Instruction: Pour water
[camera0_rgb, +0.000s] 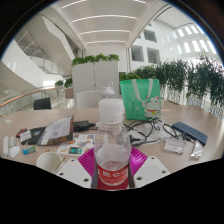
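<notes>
I am gripping a clear plastic water bottle (112, 140) upright between my gripper's (112, 161) two fingers.

My magenta finger pads (88, 160) are pressing on either side of the bottle, pinching it around its lower body, where a red label wraps it; its white cap is standing up just above my fingers. Just beyond my left finger, a white paper cup (49, 160) is sitting on the pale wooden table (160, 128). Further out, the table is carrying scattered papers and small packets (73, 149), black cables (147, 130) and a dark flat laptop-like device (190, 132) off to my right. Behind the bottle a green shopping bag (140, 98) is standing upright, with white cabinets (95, 75) topped with plants beyond it and a row of leafy green plants (190, 80) running along the right side.
</notes>
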